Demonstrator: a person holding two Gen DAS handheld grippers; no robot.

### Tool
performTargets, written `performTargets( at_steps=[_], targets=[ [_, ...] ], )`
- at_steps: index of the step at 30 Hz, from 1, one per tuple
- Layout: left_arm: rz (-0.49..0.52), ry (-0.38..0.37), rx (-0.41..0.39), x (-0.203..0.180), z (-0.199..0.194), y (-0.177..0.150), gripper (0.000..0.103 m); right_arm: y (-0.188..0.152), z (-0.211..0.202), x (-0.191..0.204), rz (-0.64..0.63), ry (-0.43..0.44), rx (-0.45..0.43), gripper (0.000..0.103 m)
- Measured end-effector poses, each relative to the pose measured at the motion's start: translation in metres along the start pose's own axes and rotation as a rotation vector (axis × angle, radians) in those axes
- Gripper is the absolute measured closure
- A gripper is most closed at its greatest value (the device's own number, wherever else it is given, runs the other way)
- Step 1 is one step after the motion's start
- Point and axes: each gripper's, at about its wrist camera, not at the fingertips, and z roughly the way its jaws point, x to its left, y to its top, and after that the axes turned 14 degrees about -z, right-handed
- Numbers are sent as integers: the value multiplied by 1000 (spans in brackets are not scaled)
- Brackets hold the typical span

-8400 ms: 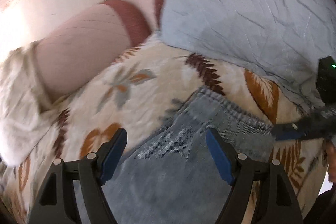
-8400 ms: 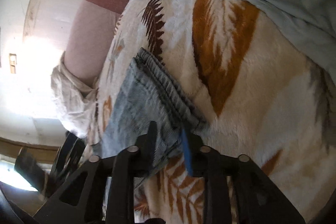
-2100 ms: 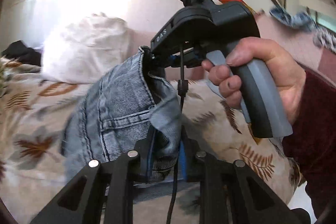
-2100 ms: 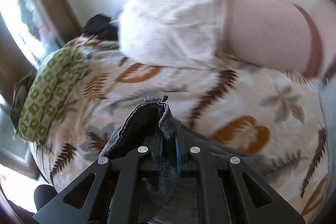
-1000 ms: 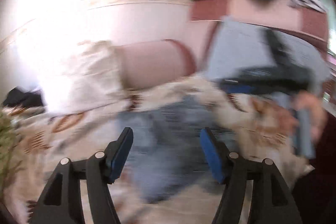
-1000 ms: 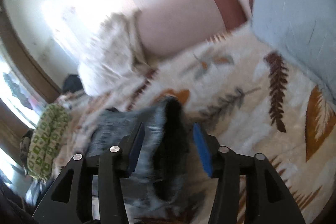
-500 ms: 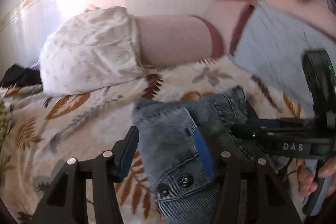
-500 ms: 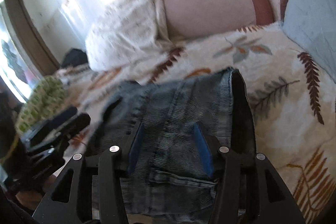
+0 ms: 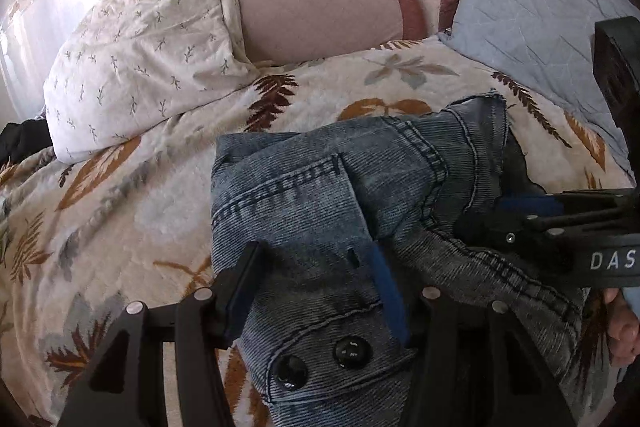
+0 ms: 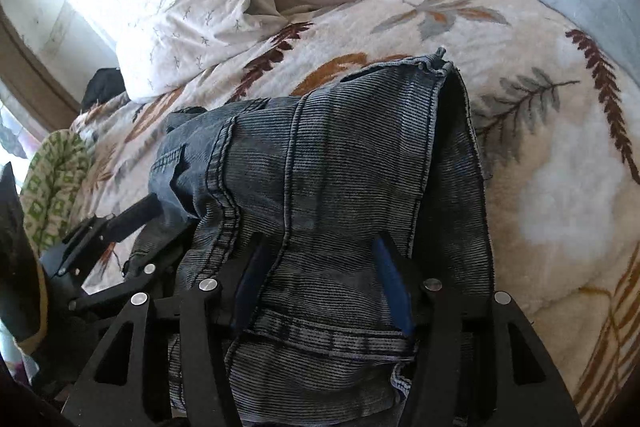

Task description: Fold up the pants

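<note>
Faded blue denim pants (image 9: 344, 195) lie folded in layers, two dark buttons showing.

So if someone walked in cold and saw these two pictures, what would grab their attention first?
The faded blue denim pants, folded into a bundle, fill the middle of both views on a cream fleece blanket with brown and orange leaves. The left hand-held gripper and the right hand-held gripper each straddle the denim with blue pads apart, the right one's jaws opening. Behind lie a white sprig-print pillow and a pink bolster.
</note>
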Motion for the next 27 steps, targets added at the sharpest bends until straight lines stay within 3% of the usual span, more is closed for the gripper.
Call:
performTargets(
  at_steps=[4,7,11,13,16,21,24,27],
  targets=[
    [-25,-17,-2,5,-2,1,42,-2,1,0,5,9,-19,49],
    [-68,-22,-10,12,-12,4,33,-4,-6,2,0,8,-49,48],
    [-122,-46,-7,28,-39,11,33,-7,-38,1,56,36,-91,43],
    [-112,-21,-7,35,-52,10,31,-11,-59,5,39,22,-123,34],
    [-69,28,2,41,-65,-3,31,-14,-72,16,-20,-7,-144,33],
    [22,48,31,28,-69,-24,31,-19,-67,42,-79,-39,-102,33],
    [66,84,30,22,-62,-31,31,-28,-48,55,-112,-73,-16,33],
    [59,78,54,25,-52,-34,28,-37,-37,61,-155,-114,5,32]
  ],
)
